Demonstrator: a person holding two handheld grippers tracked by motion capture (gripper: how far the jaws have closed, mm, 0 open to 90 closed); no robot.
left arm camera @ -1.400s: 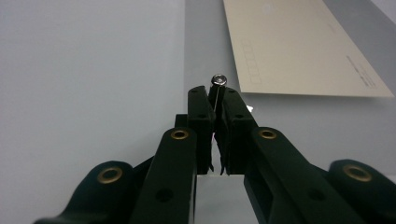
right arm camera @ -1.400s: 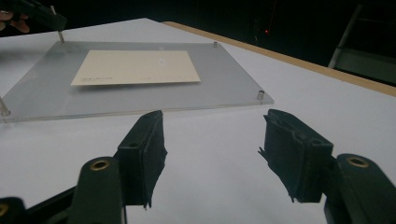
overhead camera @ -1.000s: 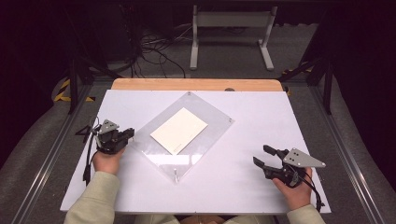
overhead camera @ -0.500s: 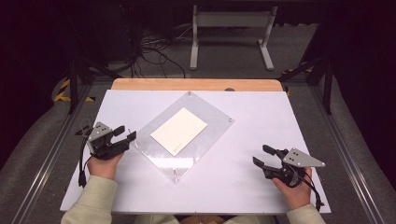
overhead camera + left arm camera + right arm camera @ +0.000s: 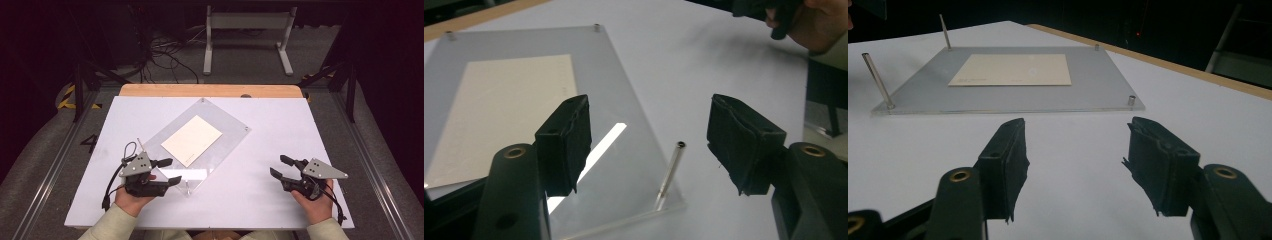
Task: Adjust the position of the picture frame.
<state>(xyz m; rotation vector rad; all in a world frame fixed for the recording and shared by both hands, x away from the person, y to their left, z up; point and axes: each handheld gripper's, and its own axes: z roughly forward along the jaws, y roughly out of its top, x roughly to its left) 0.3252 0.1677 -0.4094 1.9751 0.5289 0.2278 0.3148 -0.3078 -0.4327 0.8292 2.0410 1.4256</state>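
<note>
A clear acrylic plate [image 5: 200, 142] lies at an angle on the white table [image 5: 280, 125], with a cream paper sheet [image 5: 192, 140] on top of it. Thin metal pins stand at its corners; the near-corner pin [image 5: 670, 172] shows between my left gripper's jaws. My left gripper [image 5: 173, 170] is open at the plate's near corner, with nothing held [image 5: 649, 115]. My right gripper [image 5: 277, 165] is open at the front right, well apart from the plate [image 5: 1088, 85], with empty jaws [image 5: 1075, 140]. The paper [image 5: 1013, 70] lies flat.
Two tall pins [image 5: 877, 80] [image 5: 945, 31] and two short studs [image 5: 1131, 99] [image 5: 1096, 47] rise from the plate's corners. A wooden strip [image 5: 210, 90] runs along the table's far edge. Cables and a white stand [image 5: 247, 30] are on the floor behind.
My left gripper has moved right and toward the person, from the plate's left side to its near corner. The right gripper has stayed still.
</note>
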